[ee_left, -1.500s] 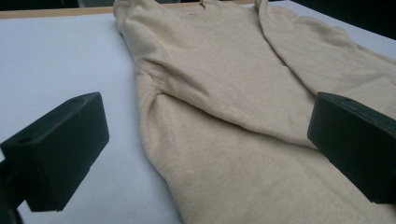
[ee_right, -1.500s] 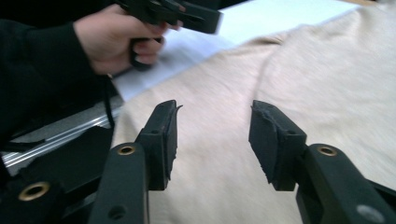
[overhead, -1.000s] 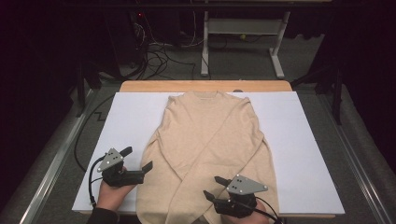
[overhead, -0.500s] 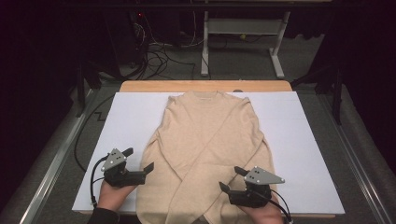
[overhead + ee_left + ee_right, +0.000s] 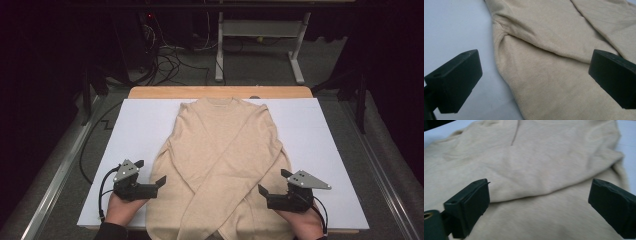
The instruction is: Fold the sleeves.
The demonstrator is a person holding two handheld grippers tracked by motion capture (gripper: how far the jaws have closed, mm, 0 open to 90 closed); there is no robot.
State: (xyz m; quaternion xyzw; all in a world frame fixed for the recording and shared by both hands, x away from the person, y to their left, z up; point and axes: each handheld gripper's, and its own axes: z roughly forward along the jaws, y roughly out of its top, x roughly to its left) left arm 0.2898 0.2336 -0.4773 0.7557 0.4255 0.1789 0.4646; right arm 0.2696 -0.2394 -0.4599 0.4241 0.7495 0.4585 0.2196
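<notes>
A beige sweater (image 5: 225, 160) lies flat on the white board (image 5: 320, 135), neck at the far end and both sleeves crossed over its front. My left gripper (image 5: 150, 171) rests at the sweater's near left edge with its jaws open. In the left gripper view the left gripper (image 5: 534, 77) straddles the sweater's edge (image 5: 554, 75) without pinching it. My right gripper (image 5: 274, 181) sits at the sweater's near right edge. Its jaws have just been opening and stand wide apart. In the right gripper view the right gripper (image 5: 540, 207) has only the folded sleeve (image 5: 544, 170) lying below it, not gripped.
The board lies on a wooden table (image 5: 220, 92) with metal rails (image 5: 60, 175) along both sides. Bare white board (image 5: 135, 130) shows left and right of the sweater. Behind the table, cables (image 5: 170, 60) and a desk frame (image 5: 260, 30) stand on the dark floor.
My right gripper has slid to the right, from over the sweater's lower front to its right edge, and its jaws have spread wider. The left gripper has stayed put.
</notes>
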